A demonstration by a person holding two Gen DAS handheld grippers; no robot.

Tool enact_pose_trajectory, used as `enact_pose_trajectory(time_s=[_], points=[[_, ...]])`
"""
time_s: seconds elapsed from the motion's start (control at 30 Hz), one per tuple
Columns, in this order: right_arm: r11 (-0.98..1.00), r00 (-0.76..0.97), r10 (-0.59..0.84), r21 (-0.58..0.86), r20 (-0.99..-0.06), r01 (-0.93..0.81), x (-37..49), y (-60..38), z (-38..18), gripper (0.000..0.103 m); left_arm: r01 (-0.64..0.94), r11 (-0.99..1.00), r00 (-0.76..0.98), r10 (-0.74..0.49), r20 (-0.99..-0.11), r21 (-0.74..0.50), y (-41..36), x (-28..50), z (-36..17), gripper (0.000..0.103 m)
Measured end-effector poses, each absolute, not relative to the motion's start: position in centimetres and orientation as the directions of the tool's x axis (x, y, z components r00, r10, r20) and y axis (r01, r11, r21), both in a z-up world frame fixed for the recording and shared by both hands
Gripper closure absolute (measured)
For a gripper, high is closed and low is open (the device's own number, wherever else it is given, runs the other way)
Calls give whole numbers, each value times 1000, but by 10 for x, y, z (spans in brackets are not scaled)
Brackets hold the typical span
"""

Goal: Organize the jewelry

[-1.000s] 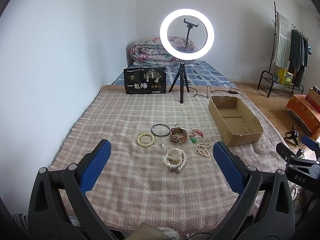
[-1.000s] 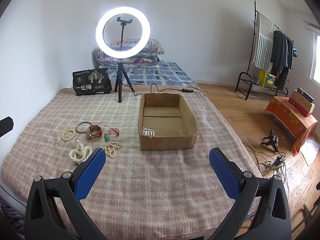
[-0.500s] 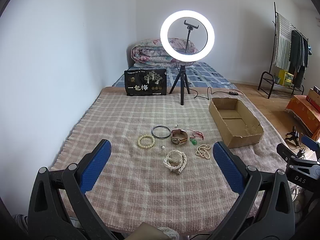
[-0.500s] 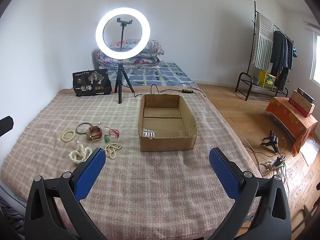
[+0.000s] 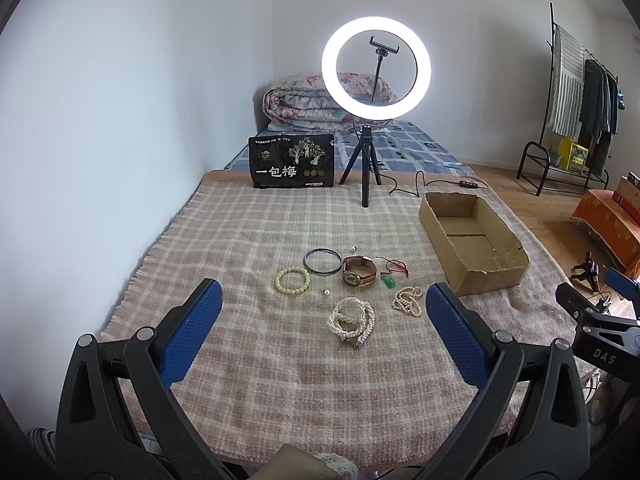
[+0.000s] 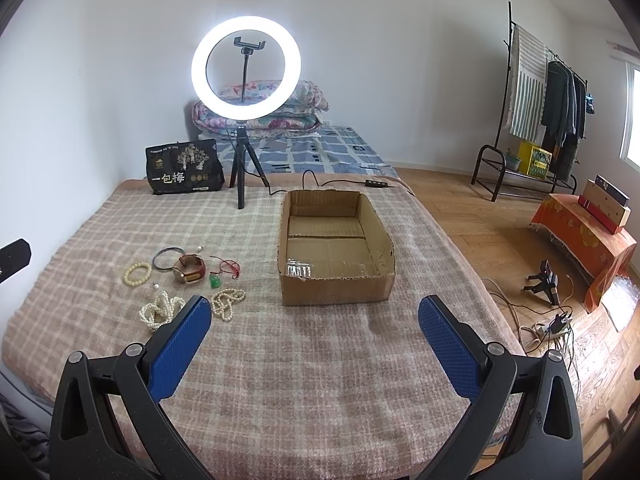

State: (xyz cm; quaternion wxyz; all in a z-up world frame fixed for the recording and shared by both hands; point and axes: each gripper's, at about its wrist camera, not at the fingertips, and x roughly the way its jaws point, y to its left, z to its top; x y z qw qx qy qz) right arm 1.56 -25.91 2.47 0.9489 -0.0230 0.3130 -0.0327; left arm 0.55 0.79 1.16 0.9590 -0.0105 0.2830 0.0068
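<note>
The setting is a bedroom in a home. A bed covered by a plaid blanket fills the near and middle scene, with a folded floral quilt stacked at the far end against the white wall. At far right stands a clothes rack (garments and a striped cloth hang on it). The wooden floor at right carries a power strip with loose cables.

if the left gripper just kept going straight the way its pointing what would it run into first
Most likely the big coiled pearl necklace, which lies on the checked blanket almost centred ahead of the open left gripper. Nothing shows in between. Depth is unclear, so it may touch blanket first.
</note>
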Motion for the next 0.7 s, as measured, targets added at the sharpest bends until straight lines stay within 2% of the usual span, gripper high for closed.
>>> enact_pose_trajectory(time_s=[0.7], points=[[996,791,-79,-73,-607,43,30,-259,16,0,-16,1000,810,12,-587,-2,18,21,-7,0]])
